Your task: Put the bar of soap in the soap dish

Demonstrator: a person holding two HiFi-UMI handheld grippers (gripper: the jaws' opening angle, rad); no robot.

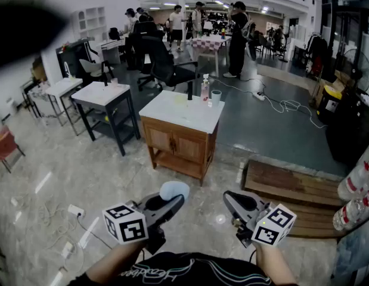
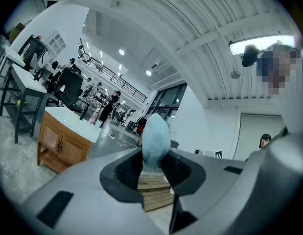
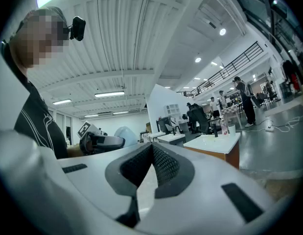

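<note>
The left gripper (image 2: pixel 153 166) is clamped on the bar of soap (image 2: pixel 155 137), a pale blue oval standing up out of the narrow gap between its pads and poking past the tips. The right gripper (image 3: pixel 152 153), just beside it on the far side from the soap, has its jaws brought together at the tips with nothing between them. Both are held low in front of the person, pointing level into the room.

As I judge it, the pick-up is done and the carrying and setting down are left. The soap is well apart from any surface. Ahead of the grippers, across a stretch of pale marbled floor (image 1: pixel 101 171), stands a wooden cabinet (image 1: pixel 178 145) with a white top (image 1: pixel 172 113); on its far edge are a dark tap (image 1: pixel 189 90), a pink bottle (image 1: pixel 205 88) and a cup (image 1: pixel 216 95). I can't make out a soap dish from here; something small and pale lies on that top, too small to name.

Beyond the right gripper lies a low wooden platform (image 1: pixel 291 189). Off beyond the left one there are desks, chairs and cables, and people stand far back in the open hall.
</note>
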